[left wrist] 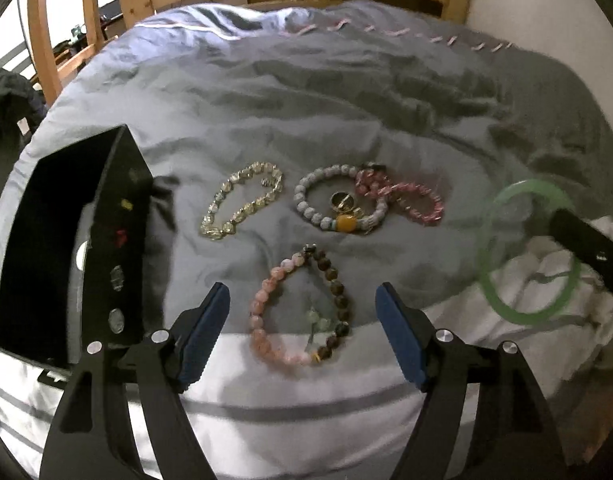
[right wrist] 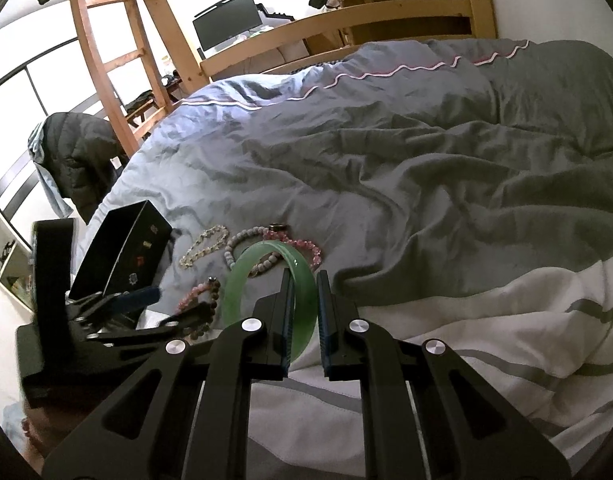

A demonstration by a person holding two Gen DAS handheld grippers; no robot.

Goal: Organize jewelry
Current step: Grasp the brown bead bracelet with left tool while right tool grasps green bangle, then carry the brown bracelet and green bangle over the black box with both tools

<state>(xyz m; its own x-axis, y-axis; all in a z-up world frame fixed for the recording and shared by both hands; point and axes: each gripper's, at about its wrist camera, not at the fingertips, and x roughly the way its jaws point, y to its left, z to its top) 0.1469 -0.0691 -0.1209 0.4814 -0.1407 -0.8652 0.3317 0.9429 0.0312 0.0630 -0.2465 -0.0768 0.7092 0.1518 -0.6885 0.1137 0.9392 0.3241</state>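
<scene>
Several bead bracelets lie on the grey duvet (left wrist: 306,92). A pink and brown bracelet (left wrist: 300,308) lies between the fingers of my open left gripper (left wrist: 302,300), which hovers over it. Beyond it lie a clear yellow bracelet (left wrist: 242,202), a white bracelet with an amber bead (left wrist: 338,200) and a pink bracelet (left wrist: 410,196). My right gripper (right wrist: 304,280) is shut on a green bangle (right wrist: 266,280) and holds it above the bed; the bangle also shows in the left wrist view (left wrist: 526,252). A black open box (left wrist: 74,248) stands at the left.
A wooden bed frame (right wrist: 346,20) and ladder (right wrist: 118,52) stand behind the bed. A dark jacket (right wrist: 78,156) hangs at the left. White striped bedding (right wrist: 506,340) covers the near edge. The left gripper shows in the right wrist view (right wrist: 138,312) beside the box (right wrist: 126,248).
</scene>
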